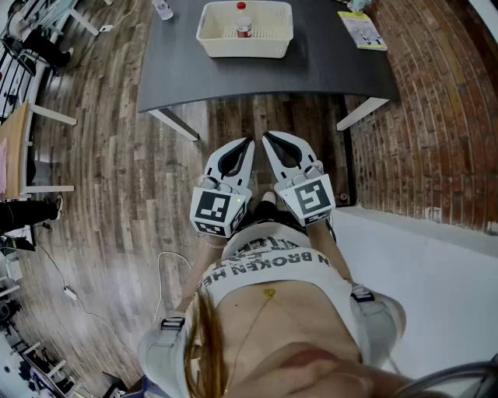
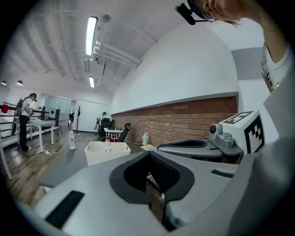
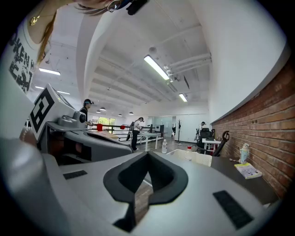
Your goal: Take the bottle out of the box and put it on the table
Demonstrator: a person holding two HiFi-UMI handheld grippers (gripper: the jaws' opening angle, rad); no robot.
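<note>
The clear bottle with a red cap [image 1: 242, 19] stands upright inside the white slatted box [image 1: 245, 45] on the dark table [image 1: 311, 70]; it also shows in the left gripper view [image 2: 107, 144] and in the right gripper view [image 3: 188, 153]. My left gripper [image 1: 249, 142] and right gripper [image 1: 266, 137] are side by side over the wood floor, short of the table's near edge and well away from the box. Both are shut with nothing between the jaws, and their tips point at the table. The box [image 2: 107, 153] lies ahead of the left gripper [image 2: 148, 153]. It sits ahead and slightly right [image 3: 196, 158] of the right gripper [image 3: 147, 153].
A second clear bottle [image 1: 162, 9] stands at the table's far left. A yellow-green booklet [image 1: 362, 29] lies at its far right, with a small bottle [image 3: 244, 153] beside it. The brick wall [image 1: 436, 116] runs along the right. A wooden chair [image 1: 19, 148] and cables lie left.
</note>
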